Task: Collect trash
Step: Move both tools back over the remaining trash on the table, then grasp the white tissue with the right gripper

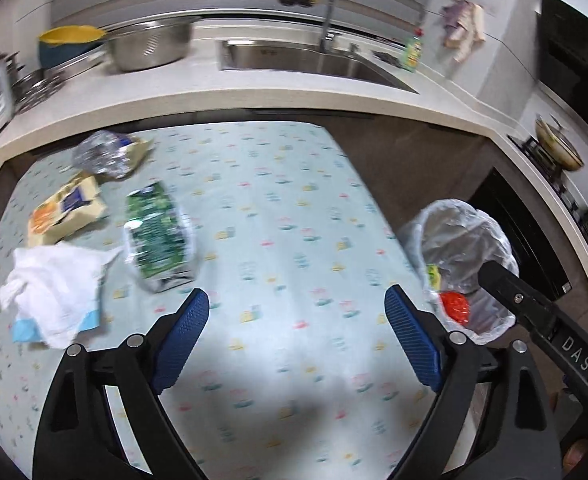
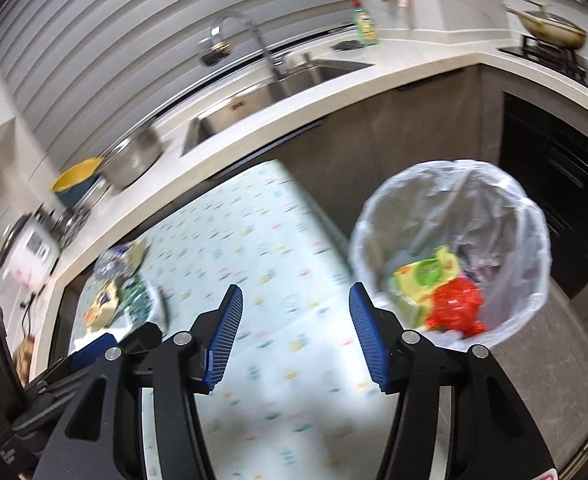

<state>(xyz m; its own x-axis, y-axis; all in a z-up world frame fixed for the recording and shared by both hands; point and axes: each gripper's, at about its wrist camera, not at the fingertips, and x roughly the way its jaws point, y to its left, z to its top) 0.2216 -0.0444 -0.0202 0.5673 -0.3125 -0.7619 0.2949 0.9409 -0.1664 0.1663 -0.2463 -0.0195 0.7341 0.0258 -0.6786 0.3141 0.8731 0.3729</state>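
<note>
Four pieces of trash lie on the table, well apart from the lined bin; both the left gripper and right gripper are released and empty, so approach the green wrapper from above.

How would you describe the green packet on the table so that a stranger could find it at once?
Start at the patterned pale-green tablecloth below the kitchen counter. At its left side lies a cluster of litter; the crumpled green-and-white printed plastic packet is the piece nearest the cloth's middle. Only it is green: its neighbours are a yellow packet and white tissue.
</note>
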